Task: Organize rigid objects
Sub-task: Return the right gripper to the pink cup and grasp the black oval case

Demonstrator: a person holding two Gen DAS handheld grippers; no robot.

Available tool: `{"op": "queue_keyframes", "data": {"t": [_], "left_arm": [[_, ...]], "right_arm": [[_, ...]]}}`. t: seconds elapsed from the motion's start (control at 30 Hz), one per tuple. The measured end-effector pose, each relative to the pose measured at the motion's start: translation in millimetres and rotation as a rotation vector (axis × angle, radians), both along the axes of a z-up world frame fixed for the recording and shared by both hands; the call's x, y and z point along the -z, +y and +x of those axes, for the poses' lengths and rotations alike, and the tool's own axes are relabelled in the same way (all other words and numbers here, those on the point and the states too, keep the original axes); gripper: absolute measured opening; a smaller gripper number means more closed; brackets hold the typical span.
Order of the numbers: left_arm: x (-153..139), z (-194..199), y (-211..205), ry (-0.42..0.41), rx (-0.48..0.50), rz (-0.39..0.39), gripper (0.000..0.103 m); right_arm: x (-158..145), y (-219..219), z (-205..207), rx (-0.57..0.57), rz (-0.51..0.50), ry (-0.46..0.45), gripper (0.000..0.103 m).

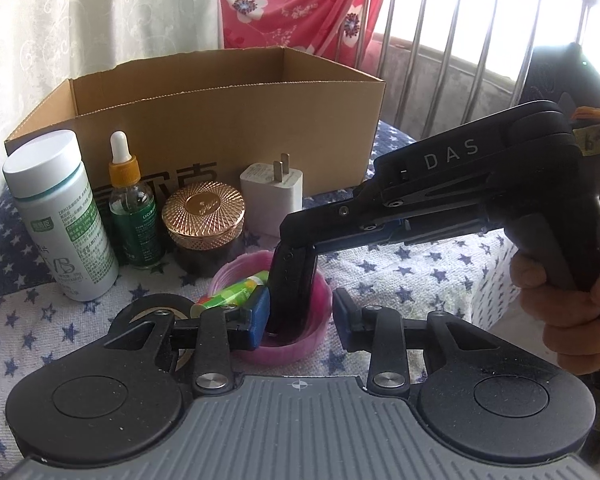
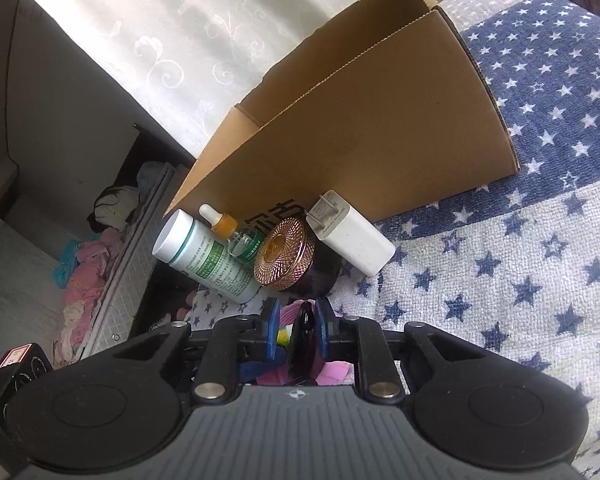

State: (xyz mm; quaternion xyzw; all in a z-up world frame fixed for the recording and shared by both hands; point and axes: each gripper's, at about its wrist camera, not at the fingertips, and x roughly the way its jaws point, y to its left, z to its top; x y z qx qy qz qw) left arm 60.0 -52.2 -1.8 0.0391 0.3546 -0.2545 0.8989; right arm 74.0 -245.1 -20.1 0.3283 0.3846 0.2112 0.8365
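Your two wrist cameras look forward and down at close range (right one rolled), sharing the cardboard box [image 1: 228, 120] [image 2: 360, 128].

daylight is glaring through the window bars [image 1: 452, 20], overexposing them; fisheye edges are bending, corners are darkening.
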Motion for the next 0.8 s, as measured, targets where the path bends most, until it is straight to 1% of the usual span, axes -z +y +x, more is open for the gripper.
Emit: {"op": "queue_keyframes", "data": {"t": [0.17, 0.33, 0.53, 0.63, 0.67, 0.7, 0.8], "left_arm": [[-2, 4, 5, 0.024, -0.006, -0.025, 0.036], [-1, 7, 10, 0.057, -0.013, -0.048, 0.036], [-3, 7, 14, 0.063, -0.018, -0.07, 0.035], [-7, 3, 15, 0.045, -0.017, -0.071, 0.032], [-9, 2, 16, 0.034, -0.024, -0.069, 0.024], [-10, 1, 17, 0.031, -0.025, -0.067, 0.022], [-15, 0, 22, 0.03, -0.031, -0.088, 0.021]], "right_arm": [[-1, 7, 1, -0.011, -0.018, -0.01, 0.021], [11, 13, 8, -0.021, -0.02, 0.034, 0.021], [8, 16, 4, -0.017, -0.042, 0.02, 0.019], [0, 17, -2, -0.013, -0.059, -0.004, 0.016], [-3, 17, -4, -0.013, -0.063, -0.011, 0.016], [-5, 18, -6, -0.01, -0.071, -0.02, 0.015], [-12, 19, -12, -0.01, -0.088, -0.042, 0.014]]}}
